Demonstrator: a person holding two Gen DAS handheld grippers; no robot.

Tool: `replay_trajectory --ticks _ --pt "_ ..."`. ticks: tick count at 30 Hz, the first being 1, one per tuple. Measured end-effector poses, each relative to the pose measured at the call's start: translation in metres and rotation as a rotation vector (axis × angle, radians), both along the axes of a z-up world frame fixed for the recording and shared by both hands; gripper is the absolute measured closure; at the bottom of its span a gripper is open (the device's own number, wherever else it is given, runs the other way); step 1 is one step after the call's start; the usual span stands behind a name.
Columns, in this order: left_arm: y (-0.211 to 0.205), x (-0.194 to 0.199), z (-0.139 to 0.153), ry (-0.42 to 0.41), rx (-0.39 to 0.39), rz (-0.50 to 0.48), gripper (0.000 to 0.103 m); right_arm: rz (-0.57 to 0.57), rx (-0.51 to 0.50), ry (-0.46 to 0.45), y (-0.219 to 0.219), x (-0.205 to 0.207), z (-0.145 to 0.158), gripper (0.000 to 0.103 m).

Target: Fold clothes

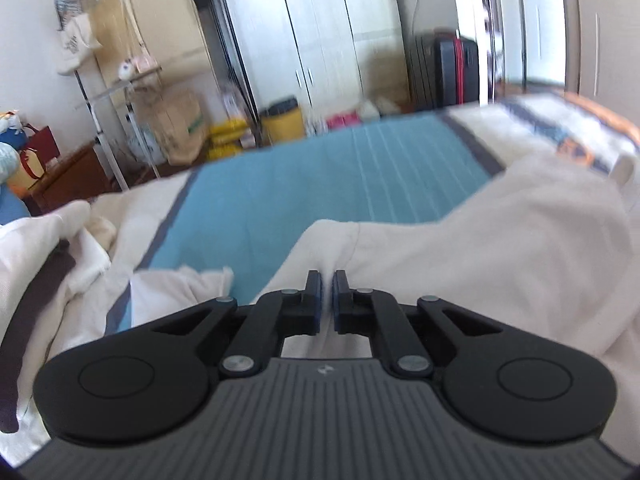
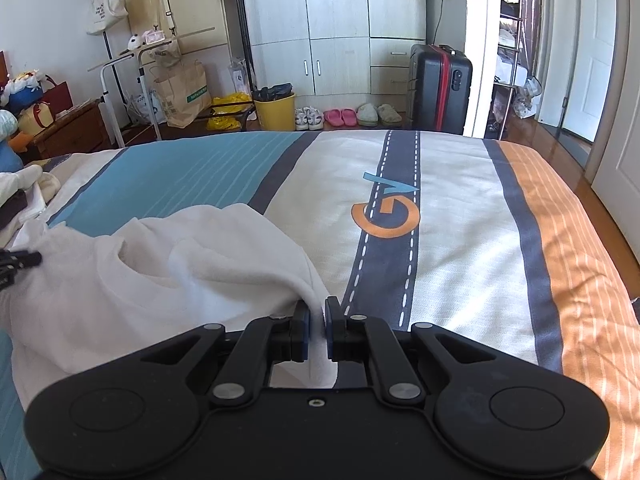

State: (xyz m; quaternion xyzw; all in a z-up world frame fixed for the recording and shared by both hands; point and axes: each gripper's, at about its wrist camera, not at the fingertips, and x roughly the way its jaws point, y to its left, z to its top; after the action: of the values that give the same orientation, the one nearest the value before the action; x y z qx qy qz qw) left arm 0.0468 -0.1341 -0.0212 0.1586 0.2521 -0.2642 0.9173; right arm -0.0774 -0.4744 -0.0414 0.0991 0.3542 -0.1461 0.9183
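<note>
A white garment (image 2: 180, 268) lies rumpled on the striped bedspread (image 2: 460, 216). In the right wrist view my right gripper (image 2: 317, 308) is shut on the garment's right corner, a strip of white cloth pinched between the blue pads. In the blurred left wrist view the same white garment (image 1: 480, 248) spreads to the right, and my left gripper (image 1: 327, 280) is shut on a fold of its edge. The tip of the left gripper (image 2: 20, 260) shows at the left edge of the right wrist view, on the garment's far side.
A pile of other clothes (image 2: 20, 196) lies at the bed's left edge. Beyond the foot of the bed stand a yellow bin (image 2: 276, 110), shoes (image 2: 348, 116), a black suitcase (image 2: 440, 88), a wardrobe (image 2: 336, 28) and a clothes rack (image 2: 120, 80).
</note>
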Motion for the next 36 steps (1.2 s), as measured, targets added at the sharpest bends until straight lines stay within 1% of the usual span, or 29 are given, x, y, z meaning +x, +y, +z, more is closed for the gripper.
replay_trajectory --ticks 3,6,9,10,12,14,15,17,19,23,25,26,27,28,29,30,32,33,34,35,36 --pt "0.011 -0.001 0.014 -0.038 -0.073 0.030 0.098 -0.004 -0.001 -0.022 0.000 -0.002 0.002 0.093" --pt "0.019 0.000 0.020 -0.052 -0.116 0.065 0.098 -0.010 -0.005 -0.044 0.000 -0.004 0.005 0.093" --pt "0.023 0.000 0.029 -0.083 -0.140 0.083 0.098 -0.004 -0.008 -0.074 0.002 -0.006 0.010 0.093" --pt "0.024 -0.001 0.031 -0.091 -0.149 0.086 0.098 0.002 0.008 -0.085 0.002 -0.008 0.013 0.093" --pt "0.025 -0.004 0.033 -0.090 -0.162 0.085 0.098 0.004 0.081 -0.119 0.001 -0.013 0.019 0.092" --pt "0.023 -0.005 0.032 -0.081 -0.157 0.080 0.098 0.011 0.136 -0.148 0.000 -0.017 0.023 0.093" --pt "0.022 -0.006 0.032 -0.076 -0.153 0.077 0.098 0.005 0.145 -0.150 0.000 -0.017 0.023 0.093" --pt "0.018 -0.006 0.031 -0.079 -0.134 0.075 0.098 -0.010 0.152 -0.124 -0.003 -0.014 0.017 0.093" --pt "0.013 -0.007 0.031 -0.107 -0.125 0.081 0.098 -0.022 0.167 -0.093 -0.007 -0.009 0.011 0.093" --pt "0.001 0.007 0.054 -0.173 -0.142 0.076 0.098 0.006 0.200 -0.046 -0.017 0.002 0.006 0.093" --pt "-0.008 0.027 0.072 -0.203 -0.151 0.065 0.098 0.025 0.189 -0.052 -0.026 0.011 0.019 0.096" --pt "-0.015 0.042 0.083 -0.227 -0.146 0.071 0.098 0.030 0.170 -0.071 -0.031 0.017 0.030 0.097" --pt "-0.022 0.057 0.093 -0.250 -0.140 0.077 0.098 0.028 0.143 -0.109 -0.037 0.025 0.043 0.097" --pt "-0.029 0.072 0.104 -0.274 -0.135 0.082 0.098 0.025 0.100 -0.160 -0.042 0.036 0.059 0.097" --pt "-0.038 0.090 0.115 -0.309 -0.130 0.108 0.098 0.027 0.051 -0.198 -0.047 0.052 0.074 0.097" --pt "-0.047 0.109 0.125 -0.347 -0.126 0.155 0.098 0.028 0.014 -0.221 -0.052 0.072 0.088 0.097" --pt "-0.065 0.146 0.143 -0.421 -0.118 0.260 0.098 0.043 0.009 -0.270 -0.062 0.119 0.110 0.097" --pt "-0.073 0.165 0.148 -0.430 -0.118 0.317 0.098 0.049 -0.002 -0.310 -0.065 0.144 0.118 0.098" --pt "-0.081 0.185 0.149 -0.412 -0.104 0.370 0.094 0.044 -0.044 -0.376 -0.065 0.166 0.124 0.097" --pt "-0.087 0.202 0.144 -0.379 -0.065 0.420 0.090 0.024 -0.112 -0.472 -0.064 0.182 0.126 0.095" --pt "-0.093 0.217 0.136 -0.340 -0.019 0.468 0.085 -0.010 -0.191 -0.553 -0.064 0.195 0.124 0.078"
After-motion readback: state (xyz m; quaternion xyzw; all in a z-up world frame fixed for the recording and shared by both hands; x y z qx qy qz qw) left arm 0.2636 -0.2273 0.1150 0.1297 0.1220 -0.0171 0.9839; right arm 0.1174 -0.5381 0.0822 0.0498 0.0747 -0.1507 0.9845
